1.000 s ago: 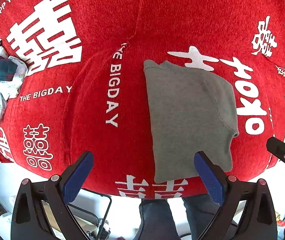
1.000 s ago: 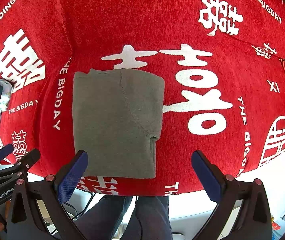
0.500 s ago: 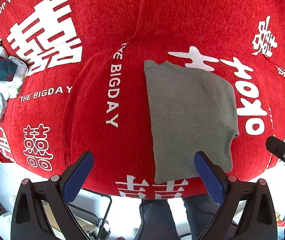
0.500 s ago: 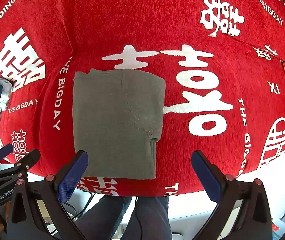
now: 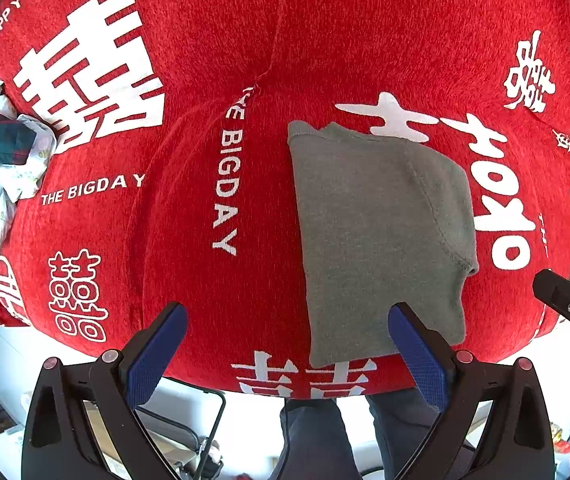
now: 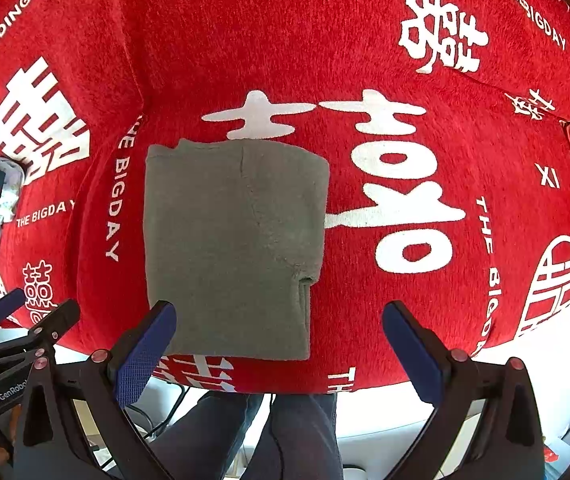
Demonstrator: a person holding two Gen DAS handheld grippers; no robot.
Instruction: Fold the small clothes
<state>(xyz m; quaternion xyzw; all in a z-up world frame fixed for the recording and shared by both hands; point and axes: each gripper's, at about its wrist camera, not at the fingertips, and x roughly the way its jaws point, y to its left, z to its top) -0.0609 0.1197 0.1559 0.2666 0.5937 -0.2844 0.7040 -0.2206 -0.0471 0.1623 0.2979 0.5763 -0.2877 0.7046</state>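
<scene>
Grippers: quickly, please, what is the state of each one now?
Left gripper: open, holding nothing.
Right gripper: open, holding nothing.

The big red cloth (image 5: 213,60) has white words on it; "THE BIGDAY" runs across it at the left and "BIGDAY" runs down the middle; "XI" sits far right; in the right wrist view "WEDDING" curves at the top left; big white Chinese signs too; "GenRobo" stands on the left gripper (image 6: 9,390).
</scene>
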